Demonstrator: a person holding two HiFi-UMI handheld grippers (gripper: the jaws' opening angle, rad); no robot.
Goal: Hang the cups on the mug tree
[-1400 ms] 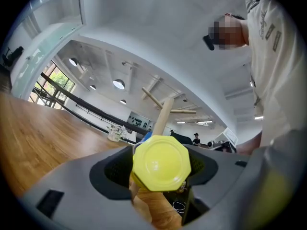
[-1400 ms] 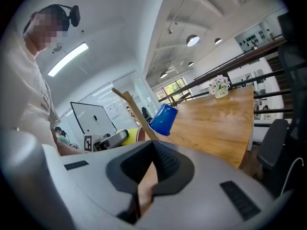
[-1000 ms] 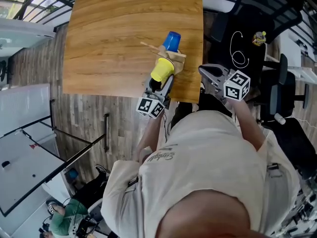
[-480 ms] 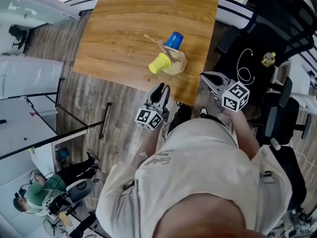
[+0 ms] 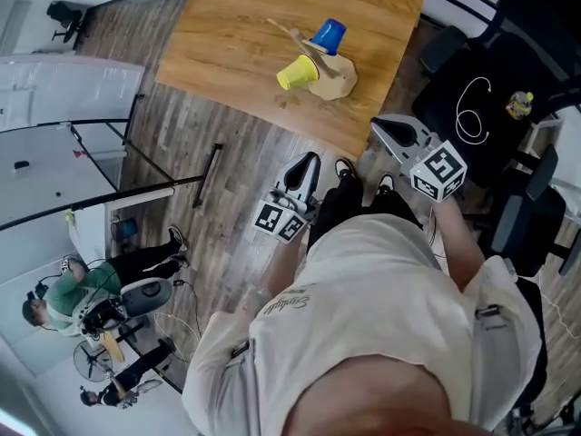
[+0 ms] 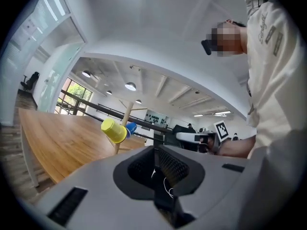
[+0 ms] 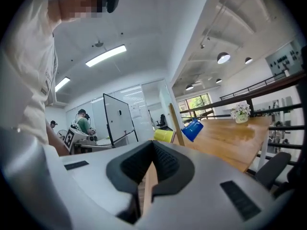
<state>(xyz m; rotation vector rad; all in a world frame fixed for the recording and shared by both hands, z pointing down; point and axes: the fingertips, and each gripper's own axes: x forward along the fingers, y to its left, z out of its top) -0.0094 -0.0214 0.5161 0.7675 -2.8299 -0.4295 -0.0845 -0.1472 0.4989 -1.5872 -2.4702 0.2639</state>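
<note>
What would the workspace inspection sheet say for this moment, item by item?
Surface: wooden table, carrying the mug tree near its front edge.
Job's things: mug tree upright; yellow cup and blue cup both hang on its pegs.
Clutter: vase of flowers at the table's far end.
Grippers: left gripper empty, its jaws have just closed; right gripper shut and empty; both are off the table, over the floor.
Cables: white cable looped on a black seat beside the table.
Surroundings: plank floor; person in green seated at lower left.
</note>
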